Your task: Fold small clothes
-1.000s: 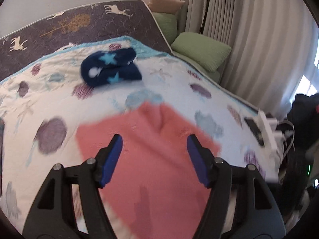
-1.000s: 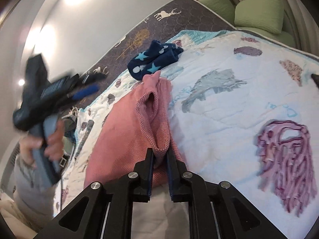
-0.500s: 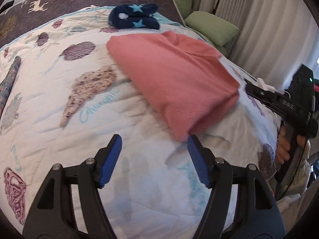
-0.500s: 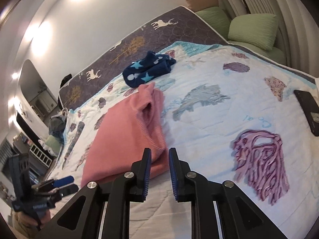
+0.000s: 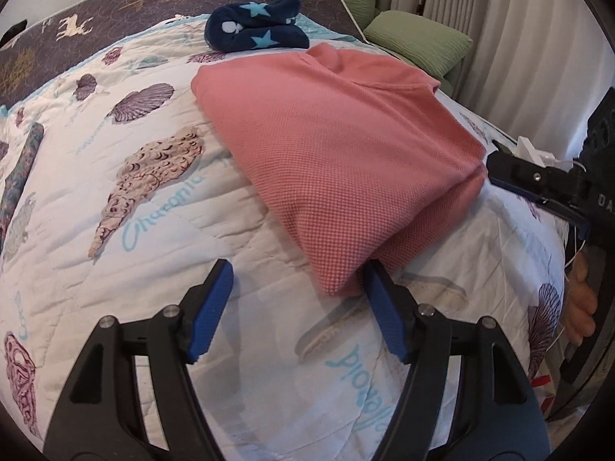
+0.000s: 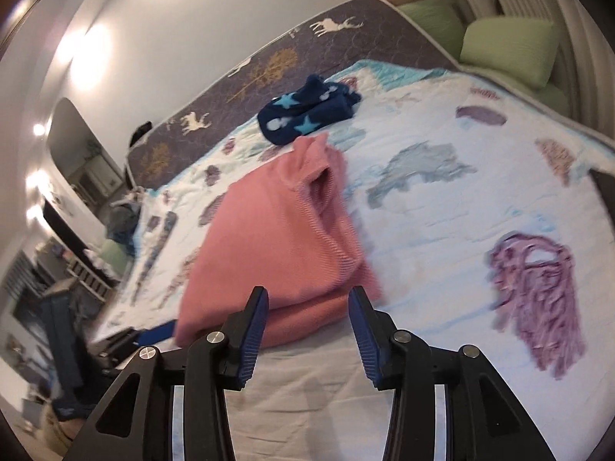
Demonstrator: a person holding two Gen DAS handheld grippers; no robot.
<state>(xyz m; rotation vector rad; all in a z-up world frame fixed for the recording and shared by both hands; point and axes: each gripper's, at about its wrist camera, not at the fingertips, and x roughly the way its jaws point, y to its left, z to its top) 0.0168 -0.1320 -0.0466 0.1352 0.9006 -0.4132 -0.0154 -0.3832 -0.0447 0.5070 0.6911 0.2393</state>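
The left wrist view looks steeply down along its own blue-padded fingers at the quilt [image 5: 161, 238], close over the near corner of the folded pink garment [image 5: 338, 146], facing the bed's far edge and the curtains. The right wrist view sits lower and flatter at the garment's opposite side, facing the wall (lamp glare there). Both share the garment, the navy star-patterned bundle [image 6: 307, 115] behind it and the green cushions [image 5: 419, 38]; each catches the other gripper at its edge.

Pink garment [image 5: 338, 146] is waffle-knit cloth; quilt [image 5: 269, 345] is stitched, matt cotton.
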